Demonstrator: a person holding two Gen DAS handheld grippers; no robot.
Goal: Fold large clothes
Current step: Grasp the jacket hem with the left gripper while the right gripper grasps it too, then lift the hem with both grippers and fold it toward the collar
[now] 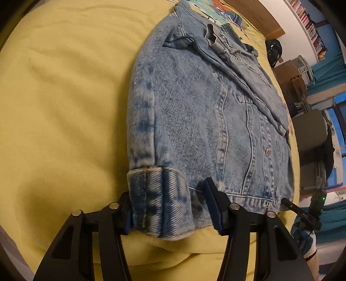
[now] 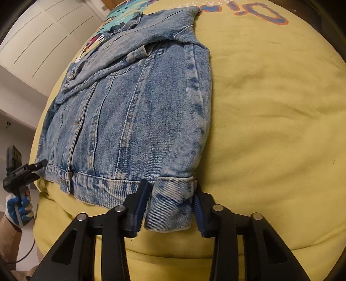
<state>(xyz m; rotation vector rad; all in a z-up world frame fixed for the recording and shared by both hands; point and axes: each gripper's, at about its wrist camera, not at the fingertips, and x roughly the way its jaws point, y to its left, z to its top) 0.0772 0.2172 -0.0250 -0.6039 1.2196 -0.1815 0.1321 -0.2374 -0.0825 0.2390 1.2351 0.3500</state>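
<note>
A faded blue denim jacket (image 1: 205, 112) lies flat on a yellow bedspread (image 1: 64, 108), sleeves folded in over the body; it also shows in the right wrist view (image 2: 134, 112). My left gripper (image 1: 170, 209) is open, its jaws on either side of the turned-up cuff (image 1: 160, 207) at the jacket's near left corner. My right gripper (image 2: 170, 207) is open, its jaws on either side of the cuff (image 2: 173, 205) at the near right corner. Each gripper shows small in the other's view, the right one (image 1: 302, 213) and the left one (image 2: 23, 173), at the hem's far ends.
The bedspread (image 2: 270, 108) has a coloured print near the jacket's collar (image 2: 268, 15). White wardrobe doors (image 2: 43, 43) stand beyond the bed on one side. Shelves with books (image 1: 309, 28), boxes and a chair (image 1: 311, 134) stand on the other.
</note>
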